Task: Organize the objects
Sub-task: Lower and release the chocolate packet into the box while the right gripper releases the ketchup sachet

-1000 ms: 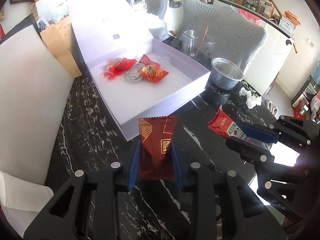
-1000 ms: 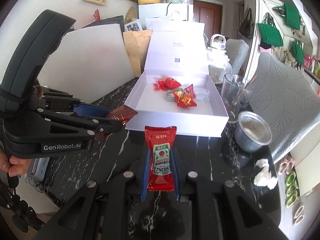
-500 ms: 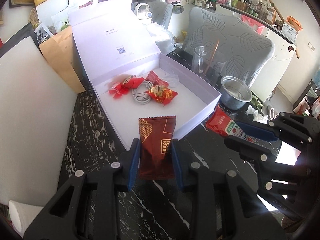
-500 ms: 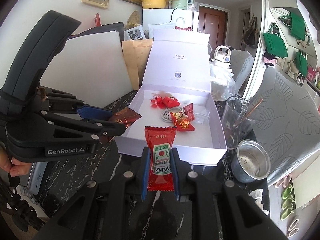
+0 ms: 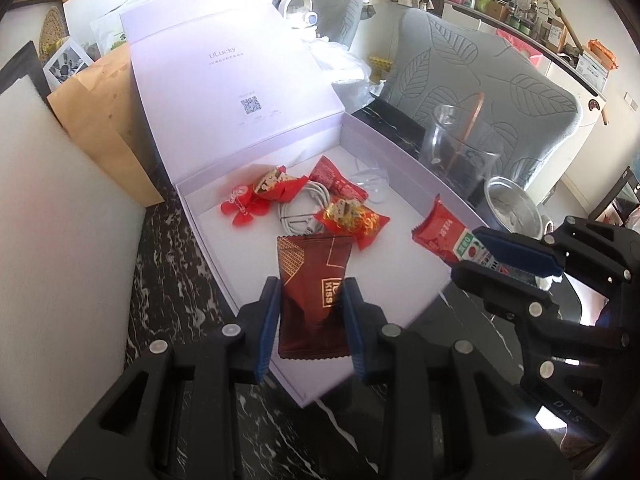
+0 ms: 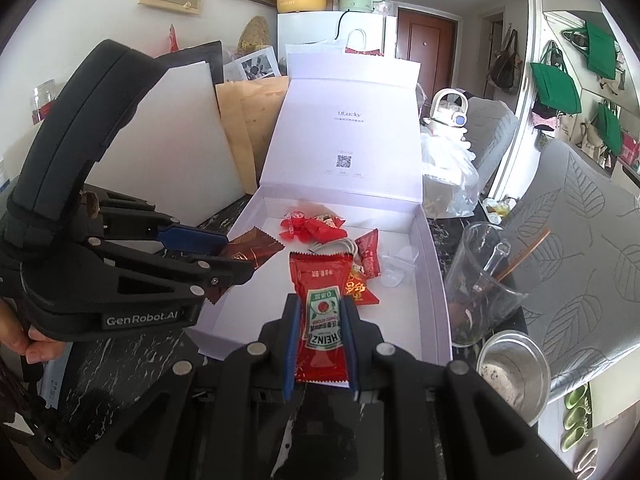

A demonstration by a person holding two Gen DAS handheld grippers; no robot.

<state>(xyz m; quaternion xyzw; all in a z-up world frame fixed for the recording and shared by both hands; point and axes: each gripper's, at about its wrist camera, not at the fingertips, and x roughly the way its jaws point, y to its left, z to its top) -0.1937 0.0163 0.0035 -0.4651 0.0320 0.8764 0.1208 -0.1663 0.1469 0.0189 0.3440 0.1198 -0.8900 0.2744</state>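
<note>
My left gripper [image 5: 310, 304] is shut on a dark red snack packet [image 5: 314, 280], held above the near edge of the open white gift box [image 5: 404, 276]. My right gripper [image 6: 320, 312] is shut on a red Heinz ketchup sachet [image 6: 322, 320], also over the box's near edge. In the left wrist view the ketchup sachet [image 5: 444, 234] and the right gripper [image 5: 516, 258] hover at the box's right side. The right wrist view has the left gripper [image 6: 236, 256] with the snack packet [image 6: 252, 250] at the box's left side. Red candies [image 5: 352, 220] and a white cable [image 5: 304, 216] lie inside the box.
The box lid [image 5: 236, 92] stands upright behind. A glass beaker [image 6: 484, 280] and a metal cup [image 6: 512, 376] stand right of the box on the black marble table [image 5: 168, 256]. A white board [image 5: 52, 216] and brown envelopes [image 5: 104, 120] lean at the left. Grey chairs stand behind.
Both grippers have moved forward from over the table to over the box's near edge, each keeping its packet. The box contents have not moved.
</note>
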